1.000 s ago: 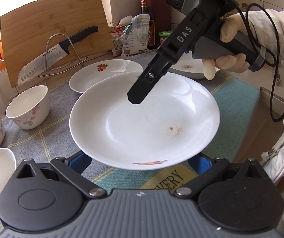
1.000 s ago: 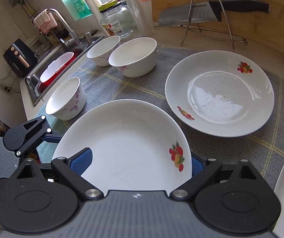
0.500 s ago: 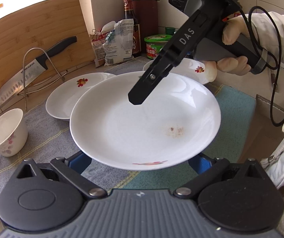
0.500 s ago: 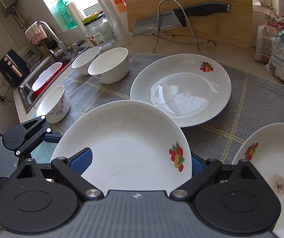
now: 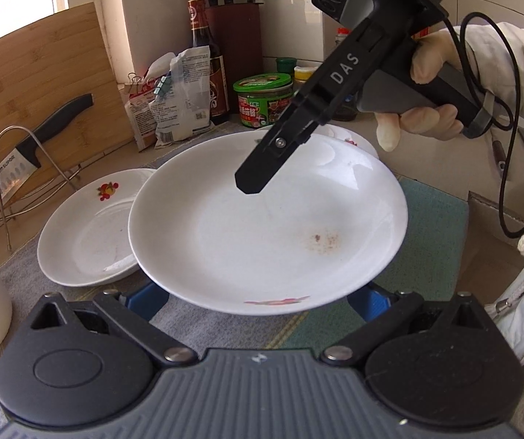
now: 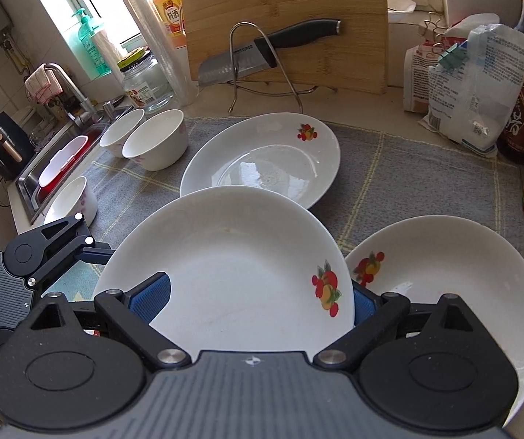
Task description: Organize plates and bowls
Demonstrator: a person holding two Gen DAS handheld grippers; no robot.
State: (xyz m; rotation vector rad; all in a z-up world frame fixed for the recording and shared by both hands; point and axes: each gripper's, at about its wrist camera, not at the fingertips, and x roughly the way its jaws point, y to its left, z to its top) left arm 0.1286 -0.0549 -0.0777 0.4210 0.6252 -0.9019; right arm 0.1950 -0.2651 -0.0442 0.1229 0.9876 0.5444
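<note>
The grey checked cloth (image 6: 408, 168) covers most of the counter, with a teal mat (image 5: 434, 212) at its near edge. A wooden cutting board (image 6: 284, 11) leans against the wall behind it, and a wire rack (image 6: 262, 62) in front of the board carries a big knife (image 6: 269, 49).

The plate (image 5: 262, 234) being carried is the widest dish here: white, shallow, with a raised rim, a red and orange fruit print (image 6: 326, 289) on one side of the rim and a small brownish smudge on its inner face. It is off the cloth, held up between the two tools, above the gap between the two plates lying on the cloth. The left gripper (image 5: 258, 301) has its blue pads pressed on opposite edges of the near rim, so it is grasping the plate. The right gripper (image 6: 251, 301) clamps the opposite side the same way, spread wide with a blue pad on each edge; in the left view it slants down over the dish, gripped by a gloved hand (image 5: 426, 109).

A second plate (image 6: 262, 161) with the same fruit print lies flat on the cloth near the rack. A third plate (image 6: 445, 278) lies to its right, partly under the raised one.

Three white bowls (image 6: 156, 139) with faint pink flowers stand upright on the cloth toward the sink (image 6: 27, 179).
</note>
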